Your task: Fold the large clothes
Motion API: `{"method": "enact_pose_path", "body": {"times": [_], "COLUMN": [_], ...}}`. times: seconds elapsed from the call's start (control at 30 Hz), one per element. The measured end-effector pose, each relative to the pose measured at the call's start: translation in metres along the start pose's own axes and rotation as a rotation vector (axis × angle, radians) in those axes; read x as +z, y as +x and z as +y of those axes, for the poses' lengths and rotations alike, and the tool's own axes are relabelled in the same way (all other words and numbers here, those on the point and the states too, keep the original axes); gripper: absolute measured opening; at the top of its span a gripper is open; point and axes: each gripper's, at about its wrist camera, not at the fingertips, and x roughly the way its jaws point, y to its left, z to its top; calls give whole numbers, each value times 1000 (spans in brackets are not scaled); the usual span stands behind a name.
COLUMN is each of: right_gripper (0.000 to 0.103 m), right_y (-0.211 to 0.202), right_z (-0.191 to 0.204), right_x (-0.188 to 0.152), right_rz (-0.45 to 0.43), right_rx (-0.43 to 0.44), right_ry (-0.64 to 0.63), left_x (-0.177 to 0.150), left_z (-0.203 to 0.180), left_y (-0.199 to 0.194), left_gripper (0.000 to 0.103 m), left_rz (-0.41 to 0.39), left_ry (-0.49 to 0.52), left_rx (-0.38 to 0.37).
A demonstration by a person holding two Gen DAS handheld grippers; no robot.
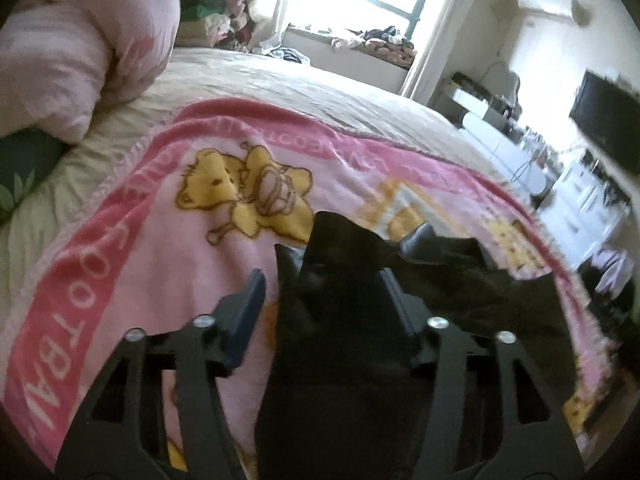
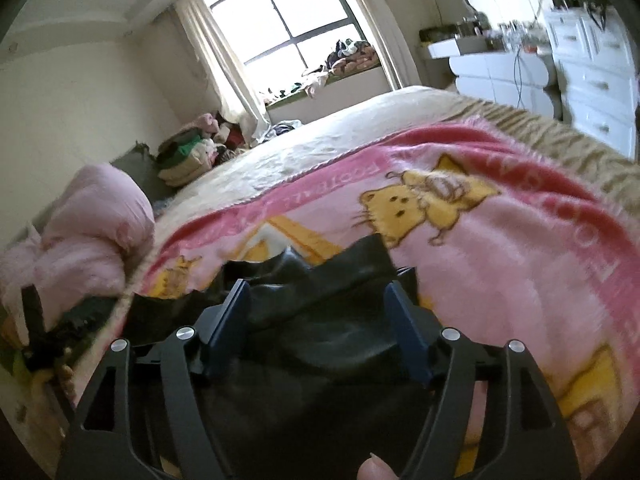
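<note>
Left tongs (image 1: 320,296): blue-padded fingers spread apart, black garment (image 1: 340,320) lying between them; the pads do not appear to press on it. The right-hand finger is partly hidden by the cloth.

Right tongs (image 2: 320,312): fingers apart, the same black garment (image 2: 304,320) between them and loose. A fingertip (image 2: 374,468) of the person shows at the bottom edge of the right wrist view.

Black garment: dark, slightly glossy cloth, crumpled, lying on the pink blanket (image 1: 152,248) at the near edge of the bed, stretching from one pair of tongs toward the other.

Pink blanket: fleece with yellow cartoon animals and a darker pink lettered border, spread over the near part of the bed.

Bed (image 1: 280,80): covered with a beige sheet beyond the blanket.

Pink quilt (image 1: 80,48): bundled on the bed, to the left.

Pile of folded clothes (image 2: 184,156): at the far left corner of the bed.

Window (image 2: 288,16): bright, with pale curtains; small things lie on its sill.

White drawers (image 2: 592,76): along the right wall, clutter on top.
</note>
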Motion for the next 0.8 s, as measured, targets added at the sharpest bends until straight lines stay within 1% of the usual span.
{"method": "enact_pose_path", "body": {"times": [0.07,0.13,0.2,0.23,0.3,0.33,0.37,0.4,0.43,0.47,0.5,0.53,0.6,0.67,0.73,0.77,0.8], "right_gripper": [69,69,69,69,69,69,69,63,48,39,11,0,0,0,1,4,31], "right_y": [7,19,35,44,58,62,65,69,71,74,74,76,75,73,72,71,71], "right_z": [2,3,4,5,7,9,9,10,9,8,7,5,1,2,0,-1,-4], "right_x": [0,-2,-8,-10,-15,-16,-17,-16,-16,-15,-16,-16,-16,-13,-11,-10,-9], "right_rz": [26,69,117,147,188,193,192,187,181,175,173,175,175,166,161,147,147], "right_rx": [-43,-81,-106,-115,-139,-153,-165,-171,-175,-188,-197,-198,-170,-180,-231,-247,-250], "right_ry": [-52,-101,-148,-175,-221,-243,-259,-270,-275,-280,-280,-277,-262,-270,-270,-257,-245], "left_x": [-5,-11,-15,-15,-14,-13,-12,-12,-13,-14,-14,-13,-12,-8,-4,-3,-3], "left_z": [-4,-5,-5,-6,-7,-6,-6,-6,-7,-8,-9,-10,-12,-13,-13,-13,-13], "left_y": [12,28,40,46,51,52,54,55,55,55,54,52,48,41,37,36,36], "left_gripper": [62,68,68,68,68,65,52,40,25,22,19,15,11,10,10,10,10], "left_rz": [27,72,101,108,109,107,106,109,113,112,107,101,81,56,45,41,42], "left_ry": [42,68,90,104,113,111,110,112,116,121,127,135,133,127,123,119,117], "left_rx": [22,41,66,81,87,81,77,76,71,75,73,69,66,52,44,40,39]}}
